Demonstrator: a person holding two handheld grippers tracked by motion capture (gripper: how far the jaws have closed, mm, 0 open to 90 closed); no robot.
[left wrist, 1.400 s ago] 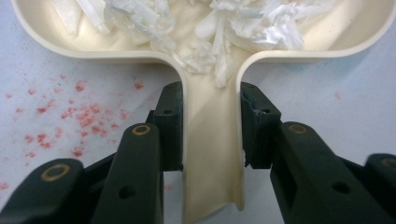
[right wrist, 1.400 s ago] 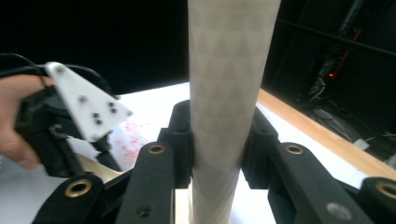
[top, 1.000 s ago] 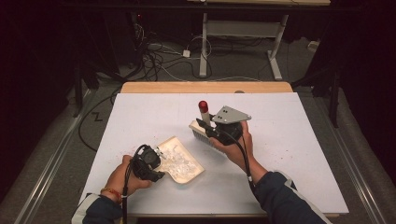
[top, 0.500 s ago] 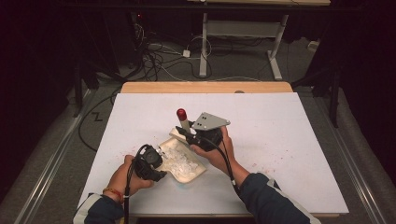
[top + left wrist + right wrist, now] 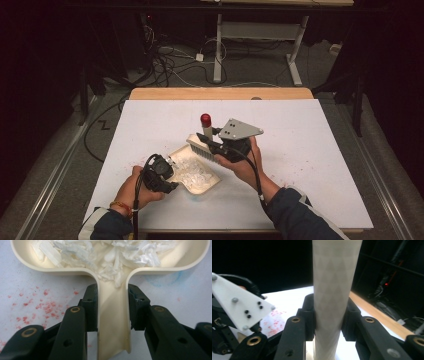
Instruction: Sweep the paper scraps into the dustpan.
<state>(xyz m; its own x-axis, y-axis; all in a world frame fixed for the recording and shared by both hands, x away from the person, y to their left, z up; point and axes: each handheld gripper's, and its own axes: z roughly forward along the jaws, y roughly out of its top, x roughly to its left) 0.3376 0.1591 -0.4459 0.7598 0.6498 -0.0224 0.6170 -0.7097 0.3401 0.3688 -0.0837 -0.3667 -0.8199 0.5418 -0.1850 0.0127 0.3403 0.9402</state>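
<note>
A cream dustpan (image 5: 196, 175) lies flat on the white table (image 5: 310, 150), with white shreds (image 5: 112, 255) piled in it. My left gripper (image 5: 167, 172) is shut on the pan's handle (image 5: 113, 322), one pad on each side wall. My right gripper (image 5: 216, 145) is shut on a brush handle (image 5: 334, 290), a pale shaft with a red tip (image 5: 205, 119) that points up and away. The brush's white bristles (image 5: 200, 148) hang over the far edge of the pan. A grey three-cornered plate (image 5: 241, 129) sits on top of the right gripper.
Red specks (image 5: 42, 307) are scattered on the table left of the pan handle. A wooden strip (image 5: 220, 93) runs along the table's far edge, with cables and desk legs on the dark floor beyond. The left gripper's white plate (image 5: 237, 305) shows at the left of the right gripper view.
The right gripper carried the brush left over the dustpan, then came back slightly right. The left gripper and the pan stayed where they were.
</note>
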